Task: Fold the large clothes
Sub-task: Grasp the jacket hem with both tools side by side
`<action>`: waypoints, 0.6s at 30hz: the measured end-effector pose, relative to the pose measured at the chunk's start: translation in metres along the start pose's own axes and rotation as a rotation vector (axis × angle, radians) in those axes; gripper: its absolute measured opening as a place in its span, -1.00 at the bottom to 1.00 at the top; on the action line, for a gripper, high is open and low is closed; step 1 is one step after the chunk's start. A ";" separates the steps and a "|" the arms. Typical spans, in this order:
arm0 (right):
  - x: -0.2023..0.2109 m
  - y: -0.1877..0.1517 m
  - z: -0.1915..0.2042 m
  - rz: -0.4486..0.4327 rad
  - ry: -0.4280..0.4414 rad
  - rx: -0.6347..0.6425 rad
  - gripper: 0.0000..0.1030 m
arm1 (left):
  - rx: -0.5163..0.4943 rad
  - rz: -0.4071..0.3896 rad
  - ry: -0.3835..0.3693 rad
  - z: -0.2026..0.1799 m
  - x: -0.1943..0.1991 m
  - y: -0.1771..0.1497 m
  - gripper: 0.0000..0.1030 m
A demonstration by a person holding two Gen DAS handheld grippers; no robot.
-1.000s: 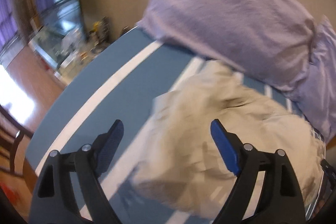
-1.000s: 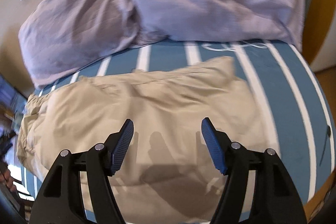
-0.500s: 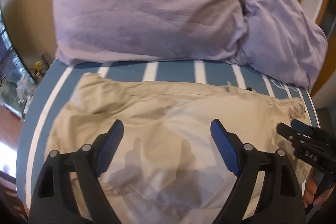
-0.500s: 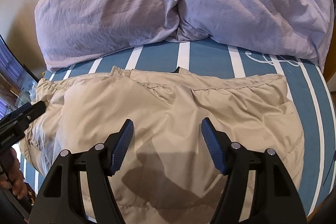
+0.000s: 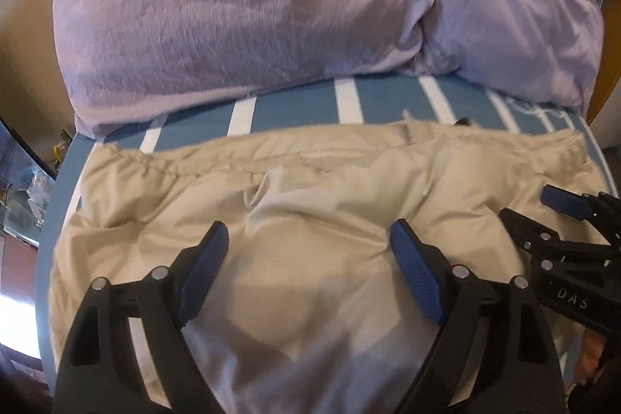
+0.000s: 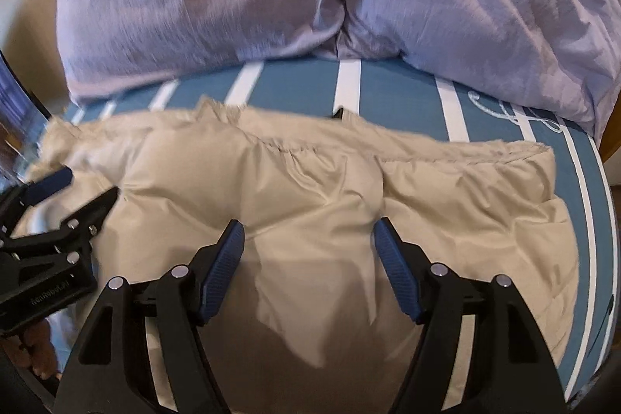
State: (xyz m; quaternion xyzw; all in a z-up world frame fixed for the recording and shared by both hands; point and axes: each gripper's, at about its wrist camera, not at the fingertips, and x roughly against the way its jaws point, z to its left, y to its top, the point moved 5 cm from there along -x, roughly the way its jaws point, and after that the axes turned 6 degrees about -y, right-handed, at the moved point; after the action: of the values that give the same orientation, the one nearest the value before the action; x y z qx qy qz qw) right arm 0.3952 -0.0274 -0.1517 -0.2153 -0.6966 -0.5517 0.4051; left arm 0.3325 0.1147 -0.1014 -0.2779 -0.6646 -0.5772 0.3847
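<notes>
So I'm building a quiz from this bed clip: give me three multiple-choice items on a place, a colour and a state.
1. Where does the beige garment lie?
A. on the striped sheet, in front of the pillows
B. on top of the pillows
C. on the floor

2. What colour are the two pillows?
A. green
B. lilac
C. black

3. How do the right tongs stand?
A. clamped on a pillow
B. shut on the garment
C. open above the garment

Key: 1 A, a bare strip of sheet shows between garment and pillows; 2 B, both pillowcases are pale purple; 3 C, the blue pads stand wide apart with nothing pinched.
</notes>
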 end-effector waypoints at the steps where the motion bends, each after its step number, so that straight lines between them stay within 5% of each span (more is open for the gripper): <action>1: -0.006 -0.001 -0.001 0.006 -0.007 -0.001 0.38 | 0.010 0.005 0.000 0.003 -0.005 -0.001 0.67; 18: -0.040 0.000 -0.003 -0.010 -0.047 -0.005 0.45 | 0.049 0.014 0.033 0.010 -0.049 0.008 0.80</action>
State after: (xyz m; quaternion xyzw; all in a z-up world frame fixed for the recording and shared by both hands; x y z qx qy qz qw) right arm 0.4190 -0.0240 -0.1839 -0.2259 -0.7056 -0.5501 0.3853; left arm 0.3637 0.1294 -0.1382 -0.2636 -0.6702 -0.5623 0.4065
